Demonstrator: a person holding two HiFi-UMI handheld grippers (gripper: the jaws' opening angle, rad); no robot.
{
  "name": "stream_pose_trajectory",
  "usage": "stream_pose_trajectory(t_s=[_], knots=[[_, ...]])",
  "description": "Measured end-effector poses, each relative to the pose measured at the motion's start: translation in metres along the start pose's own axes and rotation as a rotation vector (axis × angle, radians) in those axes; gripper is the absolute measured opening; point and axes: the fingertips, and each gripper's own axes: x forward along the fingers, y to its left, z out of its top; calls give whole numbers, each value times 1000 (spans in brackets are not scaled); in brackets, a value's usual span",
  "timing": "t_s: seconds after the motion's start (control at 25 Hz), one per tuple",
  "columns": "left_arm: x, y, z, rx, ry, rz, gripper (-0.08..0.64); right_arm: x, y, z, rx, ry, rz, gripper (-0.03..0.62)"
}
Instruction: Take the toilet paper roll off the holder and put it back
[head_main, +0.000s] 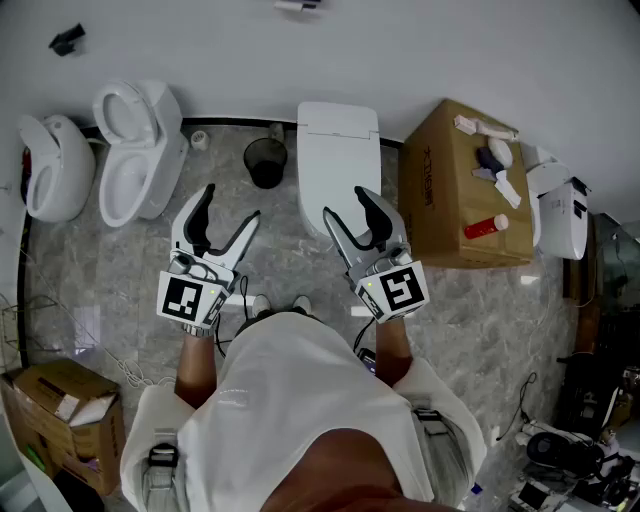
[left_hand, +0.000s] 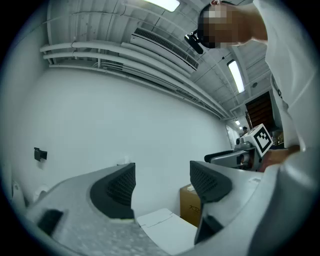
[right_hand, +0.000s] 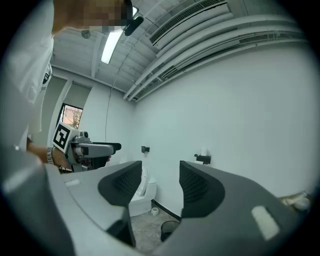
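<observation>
Both pairs of fingers stand released, with nothing between them. On my left gripper (head_main: 231, 204) the two dark pads gape wide. Through the gap I see only white wall and, lower down, the closed lid of a white toilet (left_hand: 165, 227), with a cardboard box (left_hand: 189, 204) just right of it.

My right gripper (head_main: 345, 203) is spread the same way and is empty. Between its fingers (right_hand: 122, 184) lie grey stone floor (right_hand: 150, 235) and a black bin (right_hand: 170, 230) at the foot of the wall.

The toilet paper roll (right_hand: 203, 152) sits far ahead of the right fingers, on a black holder (right_hand: 202, 159) fixed to the wall. It shows just above the tip of the right-hand finger. At this range I can make out only a small white shape atop the bracket. Neither gripper is near it.

A second black bracket (right_hand: 145, 149) hangs on the wall to the left of the right fingers.

From the head view the two grippers are held side by side, apart from each other, above the floor. The left fingers point toward an open toilet (head_main: 140, 150), and the right fingers reach over the closed white toilet.
</observation>
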Motion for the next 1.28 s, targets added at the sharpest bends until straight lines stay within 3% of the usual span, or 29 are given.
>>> stream_pose_trajectory(t_s=[0.32,1.28], knots=[[1,-1,-1,2,1,1,330,-2,-2,4,47,-39,12,255],[0,-5,-3,2,3,13,330,-7,-5,2,36,-33,7,268]])
